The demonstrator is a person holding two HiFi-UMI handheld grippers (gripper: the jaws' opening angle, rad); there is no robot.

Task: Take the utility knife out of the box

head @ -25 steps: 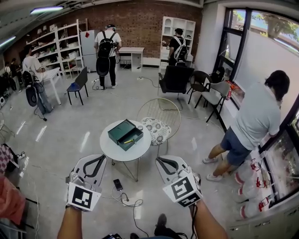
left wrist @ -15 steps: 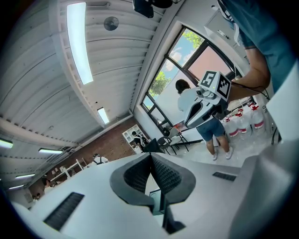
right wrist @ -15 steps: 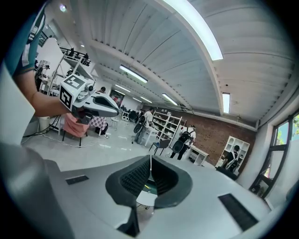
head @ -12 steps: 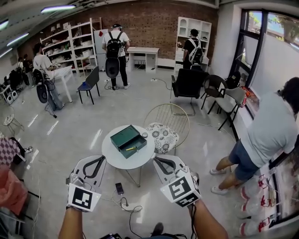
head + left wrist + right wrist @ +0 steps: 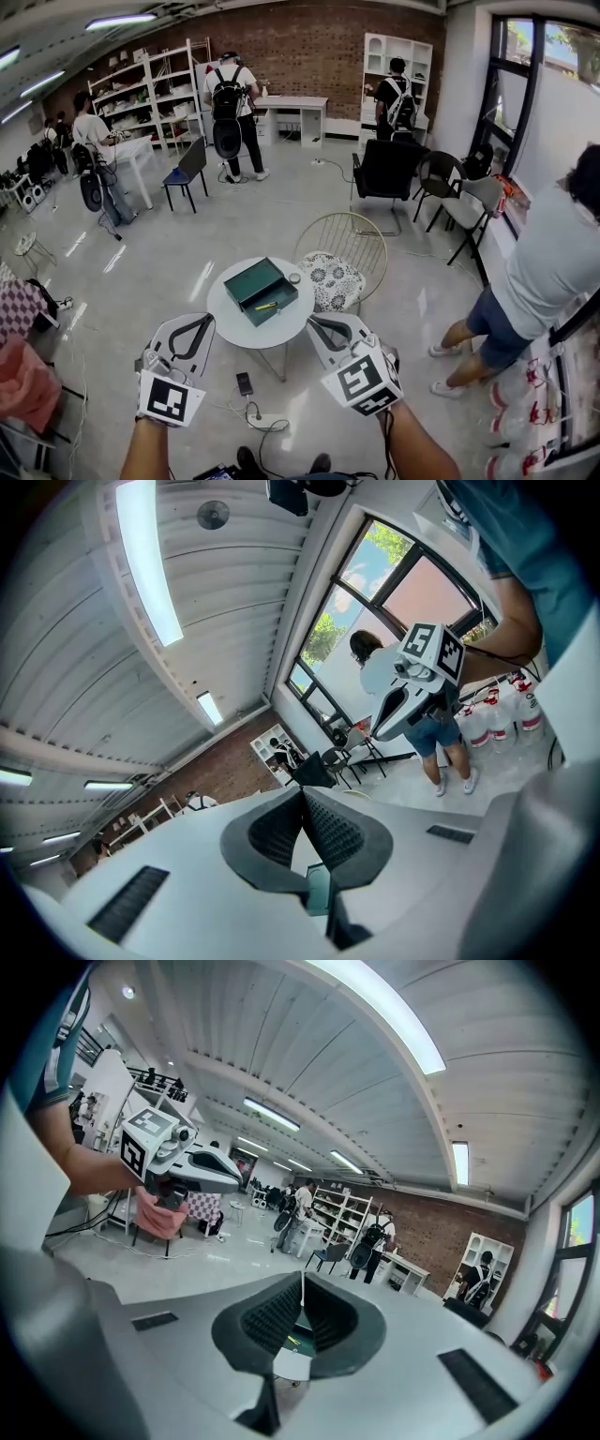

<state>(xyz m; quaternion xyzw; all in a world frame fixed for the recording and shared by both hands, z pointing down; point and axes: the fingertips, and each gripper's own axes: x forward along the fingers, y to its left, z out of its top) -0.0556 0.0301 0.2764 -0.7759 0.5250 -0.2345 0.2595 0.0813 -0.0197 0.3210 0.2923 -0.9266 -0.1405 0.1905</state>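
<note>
An open dark green box (image 5: 260,290) sits on a small round white table (image 5: 287,327) ahead of me, with a yellow utility knife (image 5: 265,306) lying inside it. Both grippers are held short of the table's near edge, apart from the box. My left gripper (image 5: 206,320) is shut with nothing in it; in the left gripper view its pads (image 5: 302,795) meet, and a sliver of the green box (image 5: 319,891) shows below them. My right gripper (image 5: 313,323) is also shut and holds nothing. Below its closed pads (image 5: 302,1279), the right gripper view shows the box (image 5: 300,1324) and the knife (image 5: 292,1341).
A wire chair with a patterned cushion (image 5: 335,274) stands just right of the table. A person in a grey shirt (image 5: 548,272) bends over at the right. A phone and cables (image 5: 246,386) lie on the floor under the table. Black chairs, shelves and other people fill the back.
The table with the box has come a little nearer and sits slightly further right in the head view. Both grippers keep their pose and stay shut.
</note>
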